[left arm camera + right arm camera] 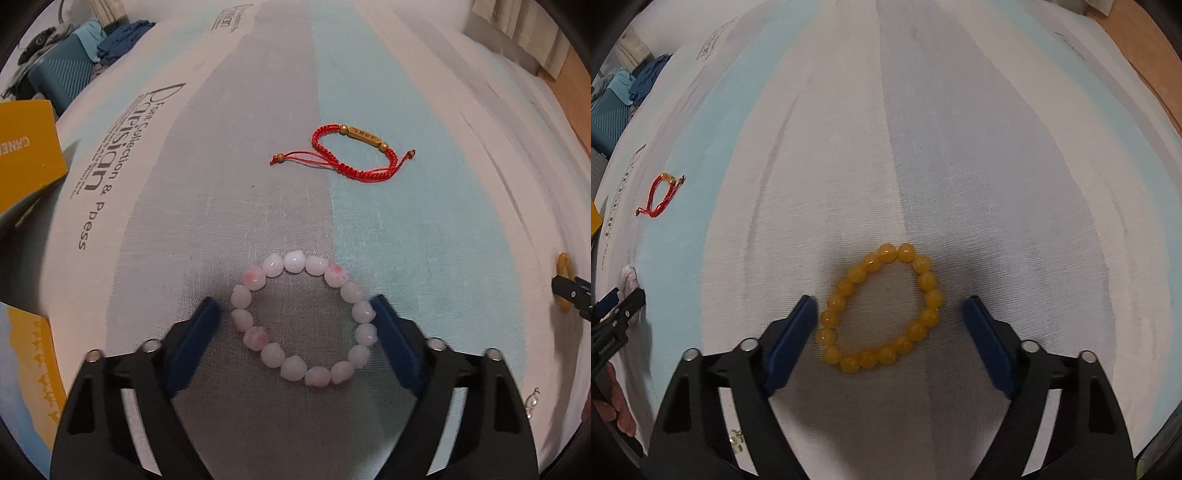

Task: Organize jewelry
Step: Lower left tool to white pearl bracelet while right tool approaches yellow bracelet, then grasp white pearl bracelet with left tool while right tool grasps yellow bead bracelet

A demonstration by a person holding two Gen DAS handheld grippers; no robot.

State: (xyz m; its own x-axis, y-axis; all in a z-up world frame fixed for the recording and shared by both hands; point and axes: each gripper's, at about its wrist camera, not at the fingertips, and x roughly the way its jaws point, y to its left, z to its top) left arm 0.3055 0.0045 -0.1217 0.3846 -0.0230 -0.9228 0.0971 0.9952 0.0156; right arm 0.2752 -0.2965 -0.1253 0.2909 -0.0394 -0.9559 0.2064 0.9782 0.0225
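A pink and white bead bracelet (241, 295) lies flat on the striped cloth, between the fingers of my open left gripper (297, 308). A red cord bracelet (369, 173) with gold beads lies farther off; it also shows in the right wrist view (661, 195). A yellow bead bracelet (846, 286) lies flat between the fingers of my open right gripper (890, 306). Neither bracelet is gripped. The right gripper shows at the right edge of the left wrist view (572, 291), over the yellow bracelet (563, 264).
A yellow box (26, 147) stands at the left edge of the cloth. A small silver piece (532, 400) lies at the lower right. A teal suitcase (62, 81) and clothes lie beyond the cloth at the far left.
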